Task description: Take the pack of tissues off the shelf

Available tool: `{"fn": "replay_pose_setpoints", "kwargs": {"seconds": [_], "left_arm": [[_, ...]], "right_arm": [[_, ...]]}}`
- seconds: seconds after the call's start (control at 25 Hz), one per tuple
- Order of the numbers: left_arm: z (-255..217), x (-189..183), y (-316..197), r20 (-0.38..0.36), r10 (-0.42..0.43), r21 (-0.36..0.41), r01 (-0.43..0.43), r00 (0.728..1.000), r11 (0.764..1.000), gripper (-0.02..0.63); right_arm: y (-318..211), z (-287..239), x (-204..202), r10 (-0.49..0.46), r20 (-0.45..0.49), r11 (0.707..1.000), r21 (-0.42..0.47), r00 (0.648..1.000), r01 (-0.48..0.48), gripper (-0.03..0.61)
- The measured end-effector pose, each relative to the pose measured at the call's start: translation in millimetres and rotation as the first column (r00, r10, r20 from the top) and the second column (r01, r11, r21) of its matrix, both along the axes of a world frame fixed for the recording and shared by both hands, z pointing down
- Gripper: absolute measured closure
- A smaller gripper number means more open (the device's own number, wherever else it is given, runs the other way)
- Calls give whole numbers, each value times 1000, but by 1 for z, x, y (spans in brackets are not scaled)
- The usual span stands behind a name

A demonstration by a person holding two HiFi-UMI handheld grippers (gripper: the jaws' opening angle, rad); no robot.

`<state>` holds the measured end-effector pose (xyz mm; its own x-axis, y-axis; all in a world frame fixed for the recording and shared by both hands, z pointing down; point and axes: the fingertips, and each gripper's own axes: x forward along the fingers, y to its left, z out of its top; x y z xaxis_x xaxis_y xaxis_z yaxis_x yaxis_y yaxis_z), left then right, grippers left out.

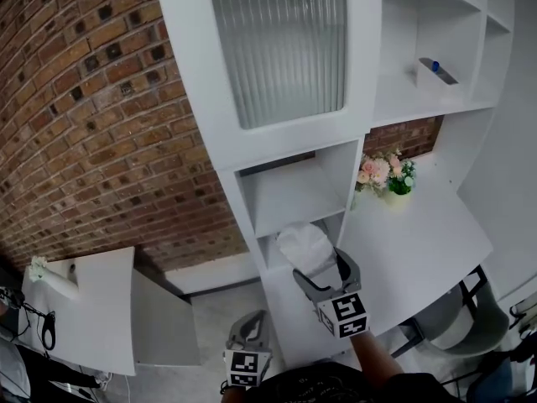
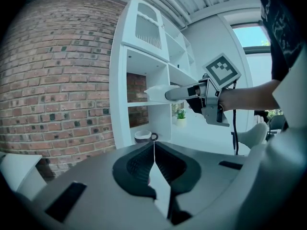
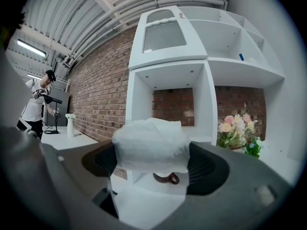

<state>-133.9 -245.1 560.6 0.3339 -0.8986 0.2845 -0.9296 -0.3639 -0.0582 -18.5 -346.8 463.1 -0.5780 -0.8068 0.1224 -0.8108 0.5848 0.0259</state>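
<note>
No readable words, numbers or brand names anywhere I look. Only coded marks: a black-and-white square marker on the cube (image 1: 344,315) of the right gripper (image 1: 323,269), and another on the cube (image 1: 245,368) of the left gripper (image 1: 249,324). These are patterns, not letters. Pack of tissues (image 3: 151,145): wrapper shows me no legible print. Small blue item (image 1: 435,65) on the upper shelf (image 1: 419,101): too small to read.

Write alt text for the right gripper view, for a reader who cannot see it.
The right gripper holds a white pack of tissues between its jaws, in front of a white shelf unit against a brick wall. A cup sits on a shelf behind the pack; pink flowers stand at the right.
</note>
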Motion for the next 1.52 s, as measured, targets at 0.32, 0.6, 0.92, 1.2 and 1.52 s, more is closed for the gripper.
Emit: {"fn": "replay_pose_setpoints", "kwargs": {"seconds": [0.32,0.6,0.92,1.2,1.52], "left_arm": [[-2,19,2,-1,47,5,-47,999,999,603],[1,38,4,7,95,11,-95,996,995,603],[7,50,8,7,119,-7,-119,993,993,603],[11,61,15,12,138,-34,-138,990,990,603],[16,66,17,21,144,-46,-143,989,989,603]], "right_arm": [[25,36,26,43,-37,997,-58,998,-45,161],[42,65,44,69,-59,992,-105,996,-75,162],[58,95,56,76,-57,982,-169,995,-85,162],[72,127,65,76,-82,966,-240,994,-94,163],[84,156,71,77,-87,949,-298,993,-100,161]]}}
